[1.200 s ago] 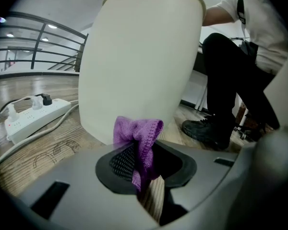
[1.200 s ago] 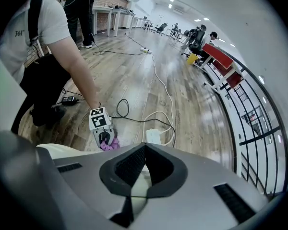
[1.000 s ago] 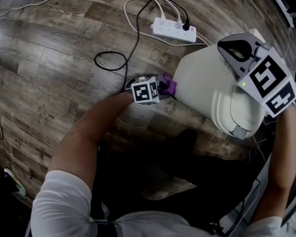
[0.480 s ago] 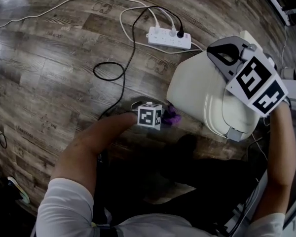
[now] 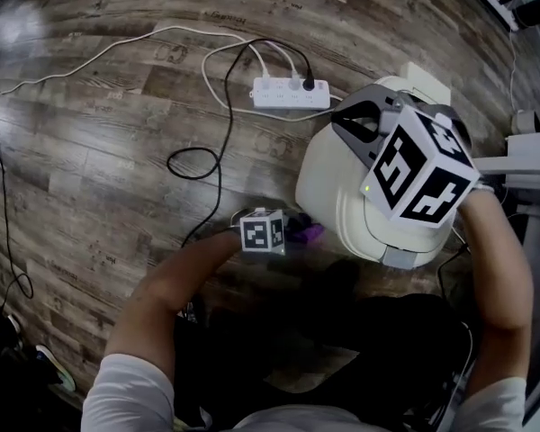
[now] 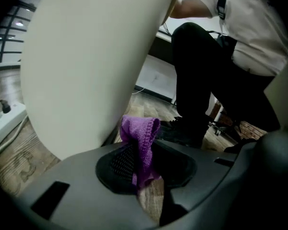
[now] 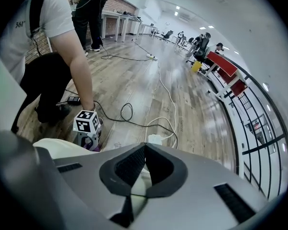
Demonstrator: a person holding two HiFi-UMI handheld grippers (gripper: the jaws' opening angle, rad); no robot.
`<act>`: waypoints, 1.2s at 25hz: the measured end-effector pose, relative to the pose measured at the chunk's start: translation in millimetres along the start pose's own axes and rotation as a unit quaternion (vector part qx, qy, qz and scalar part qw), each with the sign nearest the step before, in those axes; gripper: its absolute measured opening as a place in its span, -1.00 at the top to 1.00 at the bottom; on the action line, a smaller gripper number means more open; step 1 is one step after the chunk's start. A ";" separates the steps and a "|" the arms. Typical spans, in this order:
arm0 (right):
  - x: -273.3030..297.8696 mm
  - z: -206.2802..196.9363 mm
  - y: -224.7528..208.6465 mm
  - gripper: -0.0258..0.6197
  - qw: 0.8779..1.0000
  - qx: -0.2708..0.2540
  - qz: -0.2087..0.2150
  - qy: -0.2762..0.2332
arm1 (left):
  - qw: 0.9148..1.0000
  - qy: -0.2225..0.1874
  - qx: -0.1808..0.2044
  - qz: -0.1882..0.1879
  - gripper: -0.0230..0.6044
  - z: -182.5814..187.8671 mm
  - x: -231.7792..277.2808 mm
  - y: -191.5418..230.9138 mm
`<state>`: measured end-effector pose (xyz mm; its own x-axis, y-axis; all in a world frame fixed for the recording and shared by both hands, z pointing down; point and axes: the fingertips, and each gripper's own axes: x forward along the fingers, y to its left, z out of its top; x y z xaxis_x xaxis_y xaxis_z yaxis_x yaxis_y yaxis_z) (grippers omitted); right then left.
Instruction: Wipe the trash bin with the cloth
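The cream trash bin stands tilted on the wooden floor at the right. My right gripper sits on its top, jaws shut on the bin's rim, and a strip of cream shows between the pads. My left gripper is low at the bin's left side, shut on a purple cloth. In the left gripper view the cloth hangs folded between the jaws, right beside the bin's wall. The right gripper view shows the left gripper and the cloth below the bin's edge.
A white power strip with plugs lies on the floor behind the bin, with black and white cables looping to the left. The person's dark legs are close to the bin's near side. A metal frame stands at the right.
The bin and the right gripper on it have shifted left and tipped further. The left gripper with the cloth has slid down along the bin's lower left side.
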<state>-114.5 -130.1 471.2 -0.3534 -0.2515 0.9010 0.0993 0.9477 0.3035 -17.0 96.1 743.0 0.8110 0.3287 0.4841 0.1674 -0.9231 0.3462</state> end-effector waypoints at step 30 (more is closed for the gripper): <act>-231.9 36.0 10.3 0.89 0.988 0.135 0.059 -0.055 | 0.928 -0.170 -0.240 0.229 0.64 281.3 -265.2 -139.6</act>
<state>-65.1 -55.0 254.1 -0.4555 -0.1277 0.8810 -0.1009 0.9907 0.0915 -97.7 81.6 340.2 0.8788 -0.2335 0.4161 -0.4414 -0.7290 0.5232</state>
